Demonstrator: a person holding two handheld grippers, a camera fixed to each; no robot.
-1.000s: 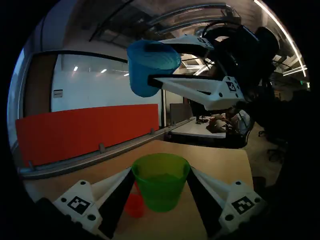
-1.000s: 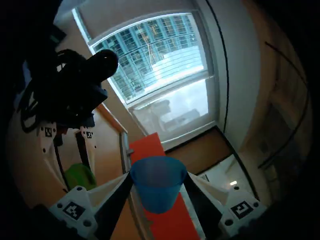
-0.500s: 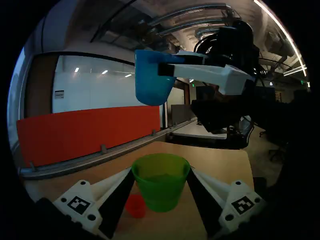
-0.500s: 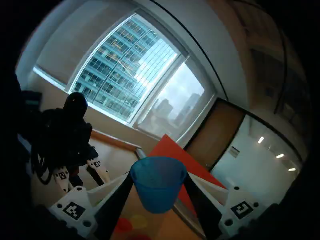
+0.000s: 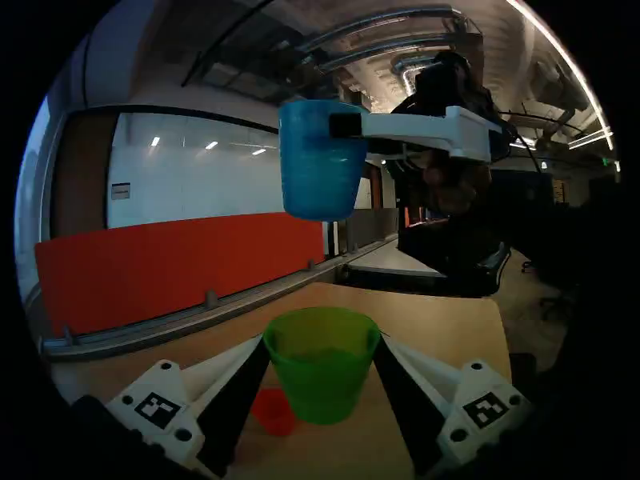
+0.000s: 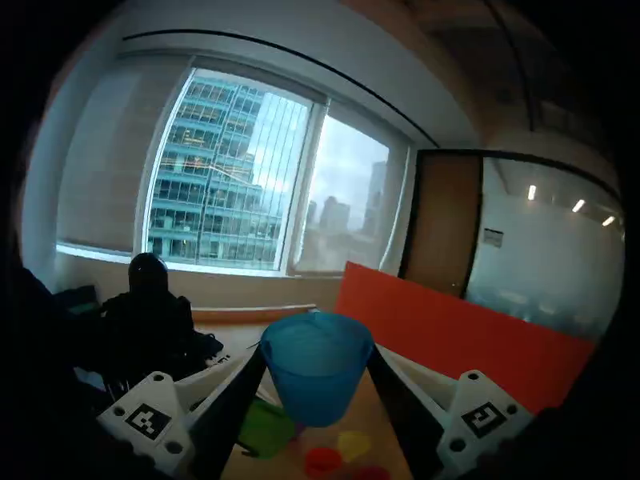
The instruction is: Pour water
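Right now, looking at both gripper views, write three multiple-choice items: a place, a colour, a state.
1. Where is the blue cup relative to the green cup? A lower; B higher; C inside it.
2. The left gripper holds which colour cup? A yellow; B white; C green.
3. The right gripper holds the blue cup how? A upright; B inverted; C sideways.
Answers: B, it hangs higher in the left gripper view; C, a green cup sits in its grip; A, its rim faces up.
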